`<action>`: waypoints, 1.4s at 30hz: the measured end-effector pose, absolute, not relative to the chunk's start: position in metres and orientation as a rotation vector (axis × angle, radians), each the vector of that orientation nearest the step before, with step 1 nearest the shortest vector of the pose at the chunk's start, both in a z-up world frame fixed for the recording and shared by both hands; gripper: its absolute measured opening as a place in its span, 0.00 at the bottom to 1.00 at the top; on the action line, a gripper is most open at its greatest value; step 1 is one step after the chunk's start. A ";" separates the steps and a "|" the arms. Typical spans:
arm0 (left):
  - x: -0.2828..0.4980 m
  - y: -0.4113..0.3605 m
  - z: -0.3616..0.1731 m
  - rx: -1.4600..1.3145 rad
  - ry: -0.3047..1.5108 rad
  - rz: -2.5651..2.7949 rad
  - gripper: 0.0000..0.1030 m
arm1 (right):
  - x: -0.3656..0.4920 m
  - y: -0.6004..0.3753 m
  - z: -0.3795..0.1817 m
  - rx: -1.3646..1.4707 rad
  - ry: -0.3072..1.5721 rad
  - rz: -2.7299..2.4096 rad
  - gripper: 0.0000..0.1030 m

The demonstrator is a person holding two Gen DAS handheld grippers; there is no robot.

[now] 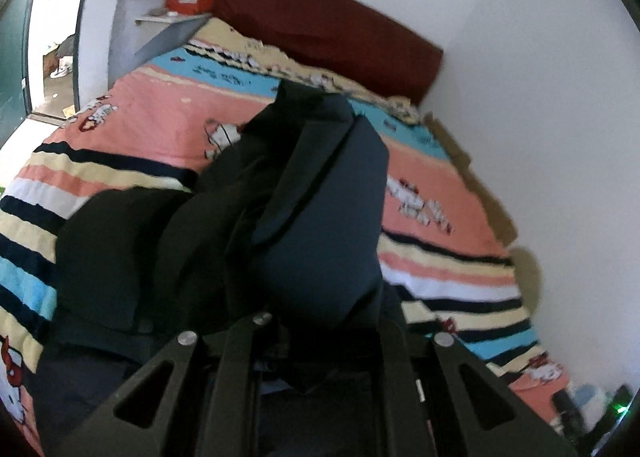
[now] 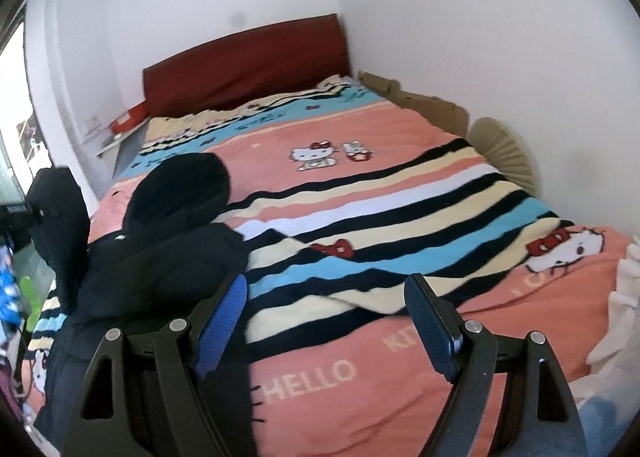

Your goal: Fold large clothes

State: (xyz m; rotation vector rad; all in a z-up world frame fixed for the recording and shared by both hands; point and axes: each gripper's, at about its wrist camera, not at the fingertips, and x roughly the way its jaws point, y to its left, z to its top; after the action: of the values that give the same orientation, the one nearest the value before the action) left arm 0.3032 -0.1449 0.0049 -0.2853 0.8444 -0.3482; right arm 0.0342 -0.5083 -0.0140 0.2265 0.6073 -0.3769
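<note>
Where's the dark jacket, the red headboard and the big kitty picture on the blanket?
dark jacket [image 1: 320, 217]: left wrist view, on its lifted fold.
red headboard [image 2: 248, 61]: right wrist view, on its front face.
kitty picture [image 2: 312, 155]: right wrist view, on the white face.

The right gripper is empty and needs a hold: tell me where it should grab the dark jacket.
Take the dark jacket by its bunched edge nearest the open right gripper, coming in from the right over the bedspread. That fold stands raised and unobstructed; the left gripper already pinches the far end.

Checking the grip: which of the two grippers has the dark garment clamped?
The left gripper, shut on the dark garment; the right gripper stands open, nothing between its blue pads.
</note>
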 end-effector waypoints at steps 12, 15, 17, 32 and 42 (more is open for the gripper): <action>0.318 -0.195 -0.086 -0.129 0.975 -0.300 0.11 | 0.031 -0.550 -0.039 0.279 0.643 -0.451 0.78; 0.318 -0.199 -0.098 -0.101 0.997 -0.301 0.12 | 0.034 -0.554 -0.048 0.288 0.662 -0.454 0.78; 0.318 -0.202 -0.103 -0.090 1.007 -0.306 0.15 | 0.036 -0.555 -0.052 0.289 0.671 -0.456 0.78; 0.284 -0.208 -0.064 -0.025 0.945 -0.403 0.49 | 0.025 -0.545 -0.033 0.274 0.647 -0.471 0.81; 0.286 -0.108 -0.066 -0.035 0.930 -0.260 0.49 | 0.049 -0.504 -0.025 0.227 0.654 -0.406 0.82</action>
State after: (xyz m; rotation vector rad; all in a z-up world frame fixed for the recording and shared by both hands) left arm 0.2862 -0.1080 -0.0657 -0.0347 0.9305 -0.2598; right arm 0.0493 -0.5043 -0.0249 0.2265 0.6544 -0.4059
